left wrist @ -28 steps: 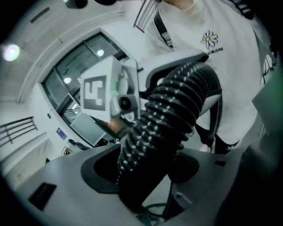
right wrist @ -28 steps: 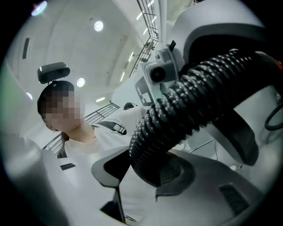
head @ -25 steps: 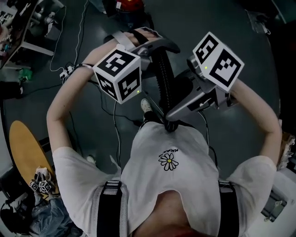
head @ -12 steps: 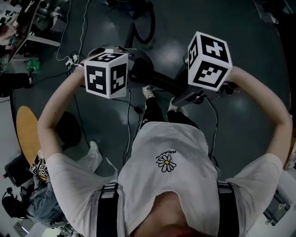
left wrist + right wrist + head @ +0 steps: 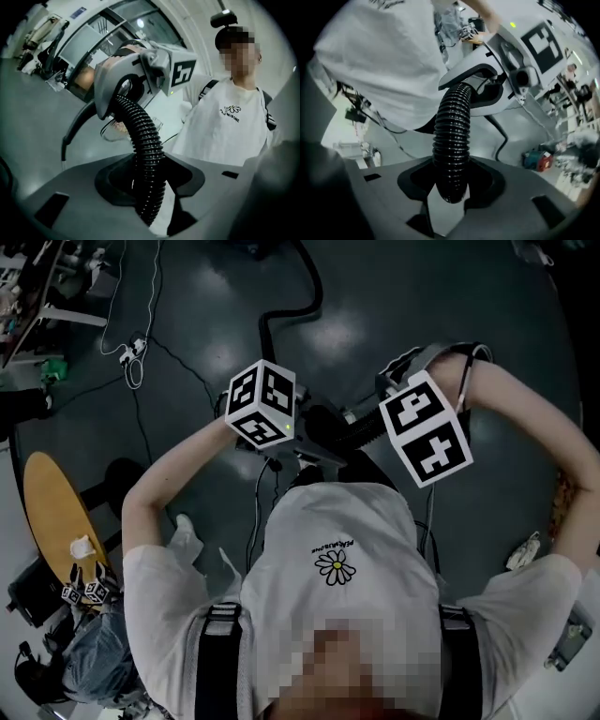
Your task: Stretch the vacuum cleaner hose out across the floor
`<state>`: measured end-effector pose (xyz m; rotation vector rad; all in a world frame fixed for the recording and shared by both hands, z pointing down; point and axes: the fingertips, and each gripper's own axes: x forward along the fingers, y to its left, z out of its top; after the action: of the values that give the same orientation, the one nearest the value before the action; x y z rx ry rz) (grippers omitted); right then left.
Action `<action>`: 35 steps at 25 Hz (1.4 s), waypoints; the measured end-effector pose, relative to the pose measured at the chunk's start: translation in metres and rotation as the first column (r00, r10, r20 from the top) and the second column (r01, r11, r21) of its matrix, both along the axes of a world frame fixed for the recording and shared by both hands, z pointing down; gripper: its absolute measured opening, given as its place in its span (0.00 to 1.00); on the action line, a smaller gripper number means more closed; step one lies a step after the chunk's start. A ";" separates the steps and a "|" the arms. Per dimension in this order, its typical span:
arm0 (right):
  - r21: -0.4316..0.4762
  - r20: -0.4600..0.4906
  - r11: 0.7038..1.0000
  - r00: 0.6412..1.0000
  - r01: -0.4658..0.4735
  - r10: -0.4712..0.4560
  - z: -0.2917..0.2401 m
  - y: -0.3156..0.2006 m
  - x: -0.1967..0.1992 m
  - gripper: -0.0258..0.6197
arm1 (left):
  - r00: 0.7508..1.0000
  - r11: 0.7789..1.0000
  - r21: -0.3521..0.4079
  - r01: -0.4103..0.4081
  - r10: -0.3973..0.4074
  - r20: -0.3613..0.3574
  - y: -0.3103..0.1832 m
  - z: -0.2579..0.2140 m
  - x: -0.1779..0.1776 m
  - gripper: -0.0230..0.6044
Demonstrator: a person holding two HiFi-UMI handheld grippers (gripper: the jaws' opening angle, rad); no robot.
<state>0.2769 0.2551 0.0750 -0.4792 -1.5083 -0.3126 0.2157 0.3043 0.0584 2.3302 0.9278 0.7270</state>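
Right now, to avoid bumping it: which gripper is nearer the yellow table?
Left. The left gripper, jaws just closed on the hose, is toward the table; the right gripper holds the hose beyond it.

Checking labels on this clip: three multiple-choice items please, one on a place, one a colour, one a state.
1. In the head view, the round tan tabletop lies: A at the left edge; B at the right edge; C top centre.
2. The hose is: A orange; B black; C white.
3. The right gripper's jaws are: A open and empty; B shut on a cable; C shut on the hose.
Answers: 1 A, it shows far left; 2 B, black ribs in both gripper views; 3 C, they clamp the ribbed hose.
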 end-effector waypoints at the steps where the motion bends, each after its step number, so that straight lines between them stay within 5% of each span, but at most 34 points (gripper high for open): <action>1: 0.075 0.003 0.996 0.999 0.040 -0.040 -0.007 0.001 -0.001 0.31 | 0.998 0.998 -0.056 0.031 -0.033 -0.044 0.009 -0.009 0.003 0.32; 3: 0.251 0.009 0.961 0.992 0.121 -0.127 -0.024 -0.010 -0.014 0.31 | 0.983 0.978 -0.184 0.100 -0.126 -0.131 0.017 -0.030 0.003 0.32; 6: 0.547 0.115 0.832 0.976 0.093 -0.185 -0.058 -0.045 -0.053 0.31 | 0.908 0.879 -0.428 0.212 -0.339 -0.246 0.007 -0.073 -0.008 0.32; 8: 0.712 0.286 0.696 0.943 -0.093 -0.167 -0.096 -0.063 -0.077 0.31 | 0.819 0.791 -0.568 0.227 -0.470 -0.328 0.000 -0.110 -0.016 0.32; 9: 0.751 0.401 0.617 0.905 -0.235 -0.143 -0.118 -0.069 -0.084 0.31 | 0.768 0.751 -0.625 0.212 -0.523 -0.369 -0.001 -0.128 -0.020 0.32; 10: 0.727 0.550 0.545 0.829 -0.417 -0.100 -0.139 -0.071 -0.088 0.32 | 0.718 0.724 -0.663 0.190 -0.563 -0.409 -0.001 -0.144 -0.026 0.32; 11: 0.621 0.720 0.482 0.692 -0.618 -0.040 -0.155 -0.071 -0.088 0.31 | 0.675 0.713 -0.680 0.173 -0.589 -0.445 0.001 -0.159 -0.031 0.32; 12: 0.429 0.872 0.425 0.488 -0.797 0.033 -0.166 -0.068 -0.082 0.31 | 0.637 0.709 -0.685 0.169 -0.609 -0.473 0.001 -0.171 -0.037 0.32; 14: -0.119 0.978 0.319 -0.055 -0.940 0.203 -0.170 -0.062 -0.063 0.31 | 0.581 0.696 -0.692 0.192 -0.649 -0.491 -0.009 -0.186 -0.052 0.32; 15: -0.397 0.902 0.276 -0.315 -0.876 0.297 -0.165 -0.058 -0.057 0.31 | 0.564 0.691 -0.688 0.220 -0.665 -0.488 -0.018 -0.188 -0.061 0.32; 16: -0.622 0.763 0.244 -0.508 -0.744 0.399 -0.158 -0.055 -0.059 0.31 | 0.556 0.694 -0.670 0.261 -0.676 -0.484 -0.027 -0.186 -0.070 0.32; 17: -0.775 0.611 0.222 -0.612 -0.592 0.501 -0.151 -0.053 -0.068 0.31 | 0.556 0.703 -0.640 0.310 -0.680 -0.478 -0.035 -0.181 -0.079 0.32; 18: -0.857 0.493 0.205 -0.640 -0.472 0.589 -0.144 -0.051 -0.080 0.31 | 0.562 0.711 -0.608 0.354 -0.681 -0.469 -0.040 -0.174 -0.086 0.32; 19: -0.893 0.426 0.195 -0.622 -0.406 0.657 -0.137 -0.049 -0.093 0.31 | 0.571 0.716 -0.582 0.386 -0.680 -0.459 -0.042 -0.168 -0.092 0.32; 22: -0.927 0.331 0.175 -0.502 -0.332 0.799 -0.118 -0.033 -0.122 0.31 | 0.580 0.708 -0.572 0.414 -0.690 -0.434 -0.028 -0.156 -0.099 0.32; 26: -0.998 0.041 0.028 -0.286 -0.048 0.957 -0.104 0.009 -0.153 0.30 | 0.511 0.620 -0.659 0.425 -0.766 -0.391 -0.020 -0.144 -0.107 0.32; 28: -1.000 -0.016 -0.010 -0.221 0.026 0.975 -0.102 0.017 -0.156 0.30 | 0.509 0.610 -0.663 0.434 -0.774 -0.378 -0.025 -0.140 -0.113 0.32; 32: -1.000 -0.003 -0.001 -0.131 0.017 0.991 -0.096 0.025 -0.162 0.30 | 0.573 0.659 -0.615 0.433 -0.728 -0.377 -0.018 -0.131 -0.117 0.32; 34: -0.997 -0.054 -0.064 -0.182 -0.053 0.982 -0.081 0.010 -0.161 0.30 | 0.644 0.717 -0.546 0.434 -0.671 -0.367 0.005 -0.122 -0.115 0.32; 35: -0.989 -0.108 -0.129 -0.232 -0.074 0.967 -0.070 -0.006 -0.157 0.30 | 0.686 0.751 -0.499 0.432 -0.633 -0.359 0.018 -0.117 -0.112 0.32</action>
<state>0.1198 0.2495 0.0051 0.2507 -2.6923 1.7924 0.1034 0.3222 -0.0585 2.2767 0.4391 -0.3261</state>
